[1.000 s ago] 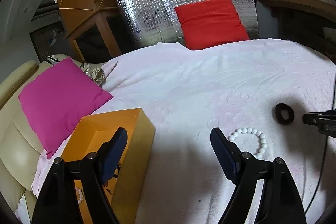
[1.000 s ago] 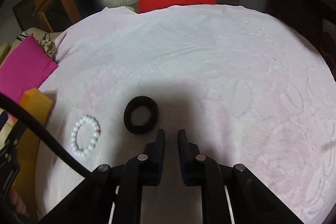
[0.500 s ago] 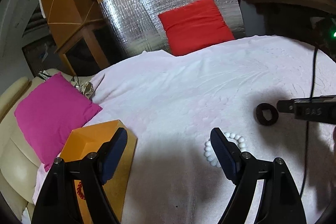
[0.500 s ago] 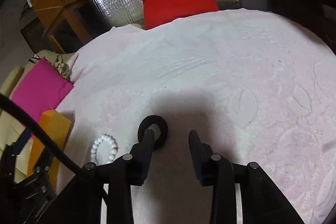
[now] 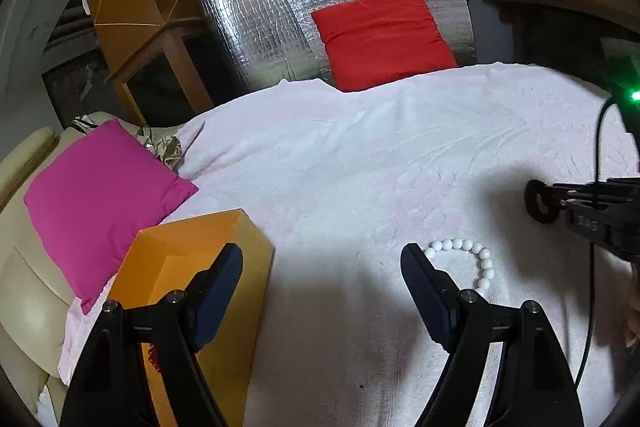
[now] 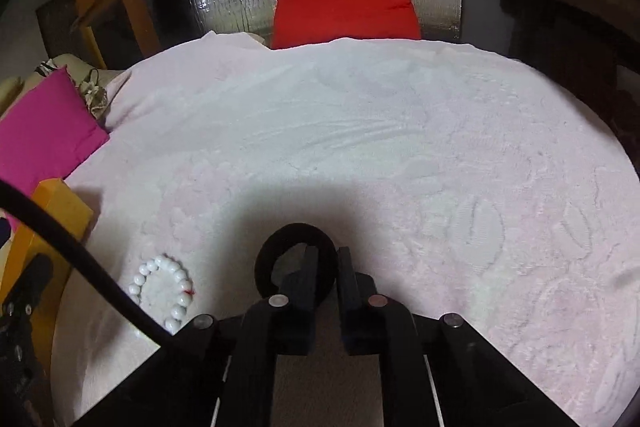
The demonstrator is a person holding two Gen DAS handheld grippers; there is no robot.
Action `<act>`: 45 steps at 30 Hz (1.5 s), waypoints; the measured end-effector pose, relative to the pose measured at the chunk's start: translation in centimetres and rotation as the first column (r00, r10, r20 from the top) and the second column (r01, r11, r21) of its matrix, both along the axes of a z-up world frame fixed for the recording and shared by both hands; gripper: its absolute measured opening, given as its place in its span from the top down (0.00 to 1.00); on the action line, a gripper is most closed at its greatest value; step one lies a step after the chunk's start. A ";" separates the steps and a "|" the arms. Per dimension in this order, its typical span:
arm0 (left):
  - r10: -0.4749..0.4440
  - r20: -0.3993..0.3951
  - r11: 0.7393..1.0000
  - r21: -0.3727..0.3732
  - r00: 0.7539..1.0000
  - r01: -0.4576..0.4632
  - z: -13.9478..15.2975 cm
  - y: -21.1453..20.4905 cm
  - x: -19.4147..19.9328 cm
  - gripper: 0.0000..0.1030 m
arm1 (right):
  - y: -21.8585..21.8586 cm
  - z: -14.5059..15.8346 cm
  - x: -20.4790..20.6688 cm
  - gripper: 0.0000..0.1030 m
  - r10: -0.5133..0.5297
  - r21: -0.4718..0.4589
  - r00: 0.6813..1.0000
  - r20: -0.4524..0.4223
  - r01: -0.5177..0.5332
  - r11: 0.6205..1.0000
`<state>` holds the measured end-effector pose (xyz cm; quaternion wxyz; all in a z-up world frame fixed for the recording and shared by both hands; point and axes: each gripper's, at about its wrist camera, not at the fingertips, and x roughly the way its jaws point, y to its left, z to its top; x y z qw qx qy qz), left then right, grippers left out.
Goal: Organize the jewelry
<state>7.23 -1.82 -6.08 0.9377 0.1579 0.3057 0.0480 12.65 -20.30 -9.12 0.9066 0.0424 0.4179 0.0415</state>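
Your left gripper point(image 5: 322, 269) wide open, holding nothing, poised over cloth point(image 5: 360, 155) between orange box point(image 5: 200, 239) and white bead bracelet point(image 5: 482, 261). Red beads point(image 5: 154, 359) inside box (barely visible). Bracelet flat on cloth, just beside right finger. Your right gripper point(image 6: 324, 255) has just been closing, now pinched on black ring point(image 6: 280, 239), one finger through its hole.
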 end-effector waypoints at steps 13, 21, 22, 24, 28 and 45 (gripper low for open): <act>-0.165 -0.086 0.984 -0.080 0.983 0.158 -1.1 -2.3 0.3 0.21 | -5.5 2.0 -3.9 0.91 0.000 0.038 0.998 -0.058 0.002 0.999; -0.212 -0.214 0.942 -0.305 0.953 0.141 -3.4 -2.7 2.9 0.21 | -5.4 -0.3 -3.4 0.91 0.000 0.033 0.992 -0.123 0.005 0.999; -0.217 -0.235 0.934 -0.333 0.948 0.131 -3.8 -2.6 3.2 0.21 | -5.4 -0.4 -3.3 0.91 0.001 0.034 0.992 -0.126 0.004 0.999; -0.237 -0.286 0.915 -0.388 0.929 0.114 -4.9 -2.3 4.0 0.21 | -5.5 -0.6 -3.2 0.90 0.001 0.041 0.992 -0.130 0.004 0.999; -0.220 -0.342 0.918 -0.390 0.914 0.074 -6.4 -2.2 4.9 0.21 | -5.5 -0.7 -3.2 0.90 0.007 0.045 0.992 -0.123 -0.002 0.999; -0.220 -0.274 0.950 -0.280 0.936 0.141 -5.7 -4.5 4.2 0.83 | -5.0 -0.9 -3.6 0.89 -0.002 0.013 0.995 -0.098 0.003 1.000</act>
